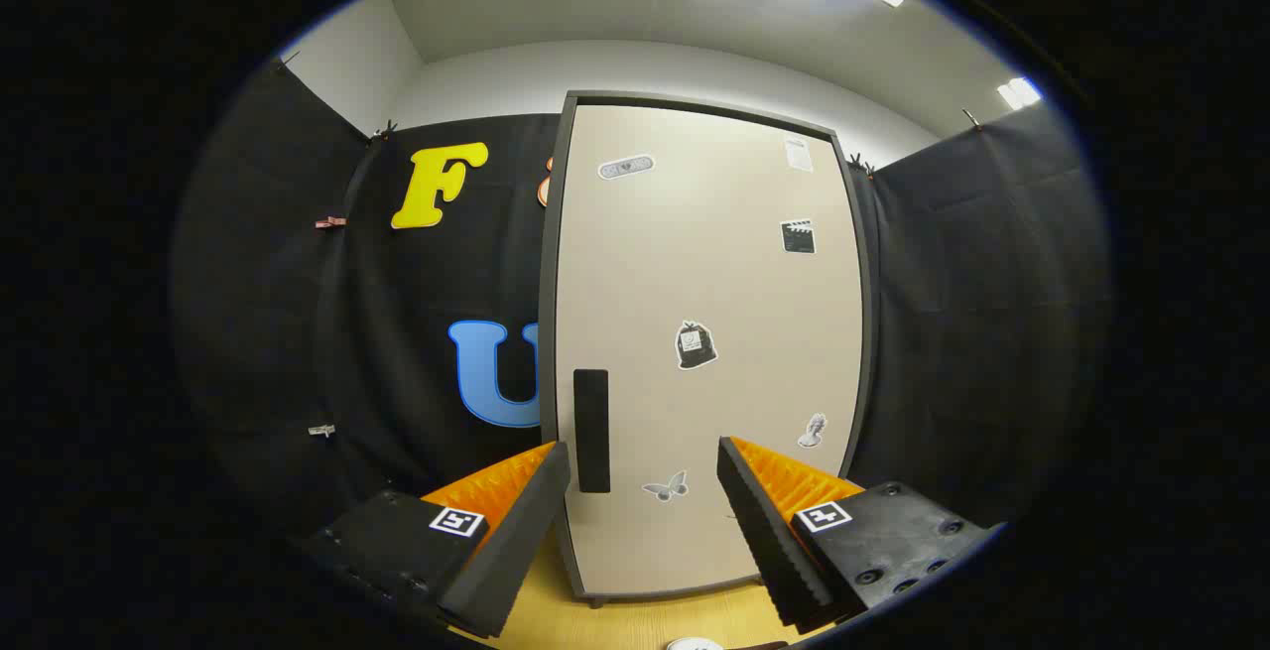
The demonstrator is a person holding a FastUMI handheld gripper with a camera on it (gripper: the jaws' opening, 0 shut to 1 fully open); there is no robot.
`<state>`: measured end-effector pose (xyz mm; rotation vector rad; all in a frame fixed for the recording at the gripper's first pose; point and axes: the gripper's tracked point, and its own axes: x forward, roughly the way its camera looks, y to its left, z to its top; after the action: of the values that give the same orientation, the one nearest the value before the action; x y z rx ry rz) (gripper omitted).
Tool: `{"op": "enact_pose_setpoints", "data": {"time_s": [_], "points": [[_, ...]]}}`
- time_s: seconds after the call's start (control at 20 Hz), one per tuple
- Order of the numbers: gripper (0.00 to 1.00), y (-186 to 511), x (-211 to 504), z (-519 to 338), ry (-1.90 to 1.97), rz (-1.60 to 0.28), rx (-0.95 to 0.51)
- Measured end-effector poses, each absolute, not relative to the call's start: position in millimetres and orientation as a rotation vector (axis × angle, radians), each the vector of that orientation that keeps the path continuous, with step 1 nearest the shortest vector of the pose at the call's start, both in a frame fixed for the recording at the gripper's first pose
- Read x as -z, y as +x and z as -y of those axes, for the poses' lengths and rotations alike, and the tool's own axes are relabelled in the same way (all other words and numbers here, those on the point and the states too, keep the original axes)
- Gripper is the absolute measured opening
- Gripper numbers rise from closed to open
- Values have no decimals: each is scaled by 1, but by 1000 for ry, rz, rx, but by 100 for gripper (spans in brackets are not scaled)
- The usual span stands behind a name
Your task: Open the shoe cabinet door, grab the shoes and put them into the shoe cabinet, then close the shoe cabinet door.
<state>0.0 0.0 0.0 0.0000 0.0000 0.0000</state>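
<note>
Shoe cabinet stands upright on the wooden bench, its long axis vertical, just ahead of the tool and facing it square on. Its door is closed, a pale beige panel set in a dark grey frame that runs up both sides and across the top. A black vertical handle sits low on the door near its left edge, its long axis also upright, just beyond the tip of the left finger. Several small stickers dot the panel, among them a butterfly outline near the bottom, between the two fingers. The tool is open, its two fingers spread wide with nothing between them, and they point at the lower part of the door without touching it. Black cloth walls hang behind and to both sides of the cabinet. A small white round object lies on the bench below the fingers, mostly cut off.
</note>
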Motion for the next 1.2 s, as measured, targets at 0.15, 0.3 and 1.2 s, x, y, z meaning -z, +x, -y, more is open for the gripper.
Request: {"op": "enact_pose_setpoints", "data": {"time_s": [0.15, 0.3, 1.2], "points": [[98, 0, 2, 1, -7, -9, 10], [98, 1, 3, 0, -3, -13, 6], [98, 25, 15, -20, 22, -40, -37]]}}
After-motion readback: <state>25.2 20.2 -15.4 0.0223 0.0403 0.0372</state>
